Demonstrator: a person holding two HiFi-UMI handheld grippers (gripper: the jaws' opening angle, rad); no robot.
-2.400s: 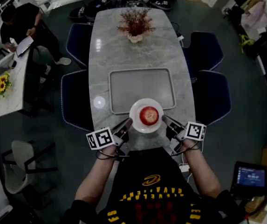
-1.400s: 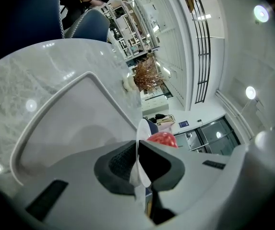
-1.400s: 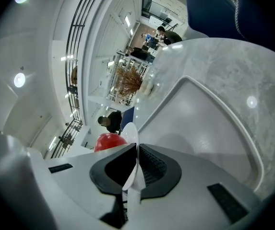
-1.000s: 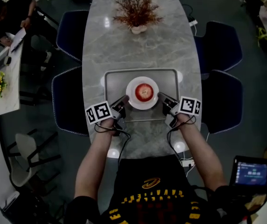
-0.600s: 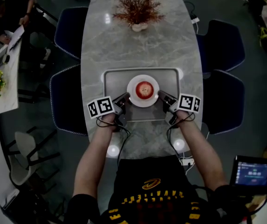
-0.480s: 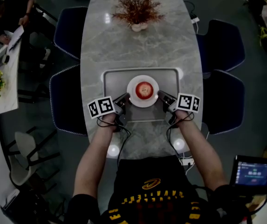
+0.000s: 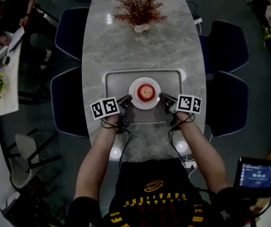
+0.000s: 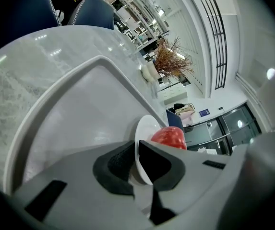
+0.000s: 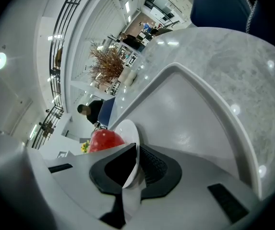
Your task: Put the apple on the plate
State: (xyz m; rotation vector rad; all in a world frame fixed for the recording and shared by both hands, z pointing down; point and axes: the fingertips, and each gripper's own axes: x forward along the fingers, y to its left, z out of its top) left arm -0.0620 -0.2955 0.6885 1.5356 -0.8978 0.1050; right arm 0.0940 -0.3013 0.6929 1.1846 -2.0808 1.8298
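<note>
Marble table [image 7: 140,46]: left gripper [image 7: 125,101] and right gripper [image 7: 163,98] pinch plate [image 7: 144,106] at nine and three, apple [image 7: 146,92] aboard; probably resting, so release next.

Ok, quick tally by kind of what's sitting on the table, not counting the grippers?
Tray: 1
Plate: 1
Apple: 1
Vase of dried twigs: 1
Total: 4
</note>
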